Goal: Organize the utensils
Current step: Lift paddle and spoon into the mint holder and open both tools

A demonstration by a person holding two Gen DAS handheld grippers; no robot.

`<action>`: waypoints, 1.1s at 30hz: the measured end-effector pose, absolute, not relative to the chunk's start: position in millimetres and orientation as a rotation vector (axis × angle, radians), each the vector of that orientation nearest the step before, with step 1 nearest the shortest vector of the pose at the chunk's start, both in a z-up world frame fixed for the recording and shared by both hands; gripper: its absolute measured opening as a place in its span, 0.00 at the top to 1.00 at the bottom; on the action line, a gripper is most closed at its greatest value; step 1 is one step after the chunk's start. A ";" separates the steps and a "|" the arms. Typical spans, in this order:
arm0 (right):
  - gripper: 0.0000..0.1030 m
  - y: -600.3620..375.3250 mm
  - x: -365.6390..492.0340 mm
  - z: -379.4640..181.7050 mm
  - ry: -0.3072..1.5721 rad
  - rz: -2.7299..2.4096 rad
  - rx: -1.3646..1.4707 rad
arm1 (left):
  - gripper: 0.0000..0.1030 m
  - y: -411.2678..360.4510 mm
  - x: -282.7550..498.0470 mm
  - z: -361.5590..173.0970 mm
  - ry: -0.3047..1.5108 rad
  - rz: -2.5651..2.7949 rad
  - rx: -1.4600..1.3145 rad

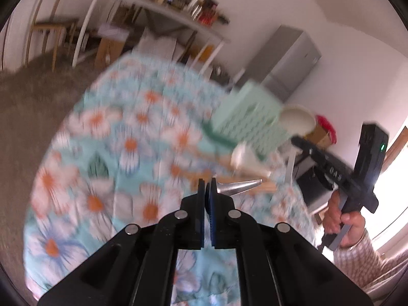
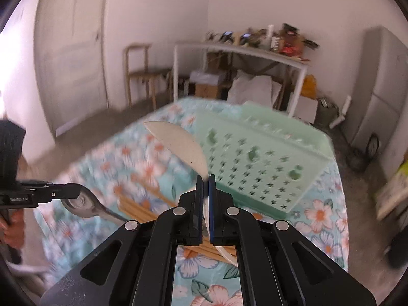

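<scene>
My left gripper is shut on a metal spoon that sticks out to the right, above the floral tablecloth. The same spoon's bowl shows in the right wrist view, held at the left gripper's tip. My right gripper is shut on a white spoon whose bowl points up and left. The right gripper also shows at the right of the left wrist view. A mint green perforated basket stands on the table just beyond; it also shows in the left wrist view.
Wooden chopsticks lie on the floral cloth below the right gripper. A white cup sits by the basket. Behind are a white shelf table, a wooden chair and a grey cabinet.
</scene>
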State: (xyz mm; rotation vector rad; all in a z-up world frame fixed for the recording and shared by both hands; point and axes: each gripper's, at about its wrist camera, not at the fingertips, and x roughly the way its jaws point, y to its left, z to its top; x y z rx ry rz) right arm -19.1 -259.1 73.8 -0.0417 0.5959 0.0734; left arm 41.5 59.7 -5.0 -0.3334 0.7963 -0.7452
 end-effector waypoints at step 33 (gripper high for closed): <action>0.98 -344.3 -63.6 100.4 0.360 0.041 0.243 | 0.96 -128.8 145.0 126.6 0.644 -0.634 0.479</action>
